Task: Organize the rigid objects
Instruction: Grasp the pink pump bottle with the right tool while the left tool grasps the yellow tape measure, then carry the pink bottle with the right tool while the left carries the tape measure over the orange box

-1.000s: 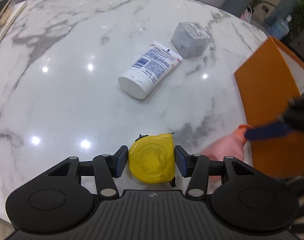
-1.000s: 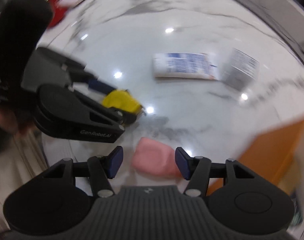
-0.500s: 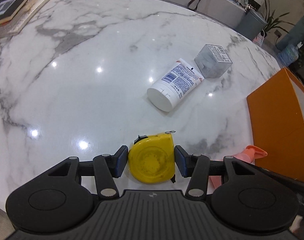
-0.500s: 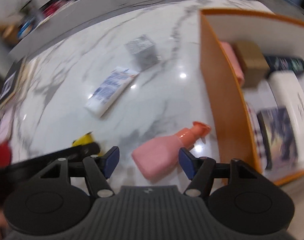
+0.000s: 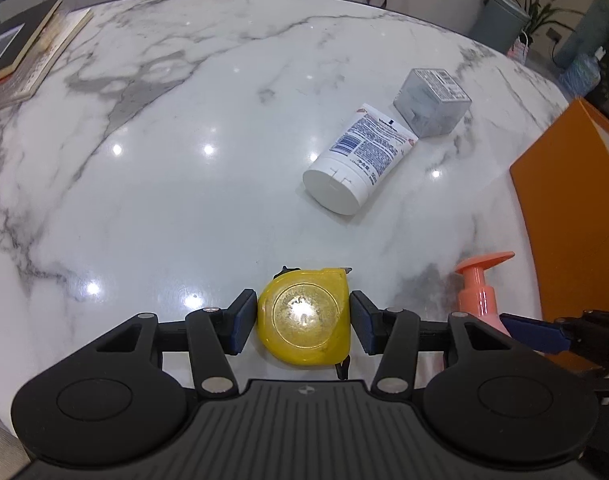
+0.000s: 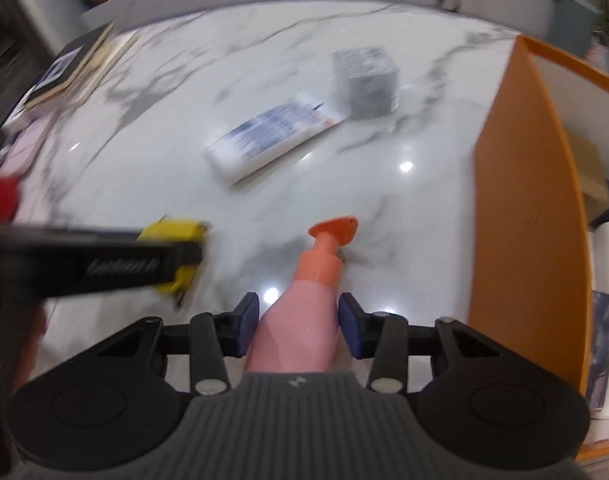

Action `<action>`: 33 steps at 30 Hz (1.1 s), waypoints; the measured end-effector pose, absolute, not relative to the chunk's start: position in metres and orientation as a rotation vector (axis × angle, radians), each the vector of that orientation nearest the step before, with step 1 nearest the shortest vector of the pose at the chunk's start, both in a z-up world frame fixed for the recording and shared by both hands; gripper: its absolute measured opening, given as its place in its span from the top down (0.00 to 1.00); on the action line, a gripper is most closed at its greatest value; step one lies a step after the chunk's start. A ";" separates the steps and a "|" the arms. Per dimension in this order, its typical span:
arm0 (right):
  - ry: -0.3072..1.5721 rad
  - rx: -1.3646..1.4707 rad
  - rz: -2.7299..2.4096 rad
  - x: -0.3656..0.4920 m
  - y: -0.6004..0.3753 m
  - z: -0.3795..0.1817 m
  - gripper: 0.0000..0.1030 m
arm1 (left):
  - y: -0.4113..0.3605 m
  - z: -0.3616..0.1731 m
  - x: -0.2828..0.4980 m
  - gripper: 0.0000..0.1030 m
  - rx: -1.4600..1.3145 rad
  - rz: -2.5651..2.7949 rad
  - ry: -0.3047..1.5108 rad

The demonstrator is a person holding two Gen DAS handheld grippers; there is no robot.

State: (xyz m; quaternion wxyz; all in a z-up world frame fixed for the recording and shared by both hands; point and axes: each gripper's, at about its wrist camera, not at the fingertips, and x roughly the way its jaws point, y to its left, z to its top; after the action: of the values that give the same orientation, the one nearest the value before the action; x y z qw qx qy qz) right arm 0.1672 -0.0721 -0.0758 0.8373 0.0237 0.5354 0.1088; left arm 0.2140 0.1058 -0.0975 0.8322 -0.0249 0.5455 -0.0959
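Observation:
My left gripper (image 5: pixel 303 322) is shut on a yellow tape measure (image 5: pixel 304 316), its pads against both sides, just above the marble table (image 5: pixel 164 160). My right gripper (image 6: pixel 299 330) stands around a pink pump bottle (image 6: pixel 304 320) with an orange pump head (image 6: pixel 334 230); small gaps show at both pads, so it is open. The bottle also shows in the left wrist view (image 5: pixel 478 292), with a right finger (image 5: pixel 532 334) beside it. A white tube (image 5: pixel 362 160) and a grey box (image 5: pixel 432 102) lie further back.
An orange-walled box (image 6: pixel 524 208) stands at the right with several items inside. It also shows in the left wrist view (image 5: pixel 568 216). Books (image 5: pixel 20 52) lie stacked at the table's far left edge. The left gripper's arm (image 6: pixel 84 268) crosses the right wrist view.
The right gripper has swung round behind the pink bottle, which now points away from it between the fingers. The left gripper still holds the tape measure and has drawn back a little.

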 end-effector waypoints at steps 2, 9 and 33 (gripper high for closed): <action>1.133 0.058 0.248 0.167 -0.075 -0.076 0.58 | 0.103 -0.098 0.214 0.44 -0.036 -0.200 1.157; 1.130 0.091 0.211 0.186 -0.076 -0.081 0.57 | 0.101 -0.098 0.213 0.42 -0.016 -0.202 1.155; 0.928 0.164 0.365 0.145 -0.115 -0.038 0.76 | 0.078 -0.061 0.200 0.44 0.102 -0.250 1.011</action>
State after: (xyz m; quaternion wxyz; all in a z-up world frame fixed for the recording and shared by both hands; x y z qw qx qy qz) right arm 0.1447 -0.1152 -0.0380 0.8751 0.0787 0.4445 0.1747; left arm 0.1997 0.0780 -0.0606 0.8661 0.0487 0.4828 -0.1196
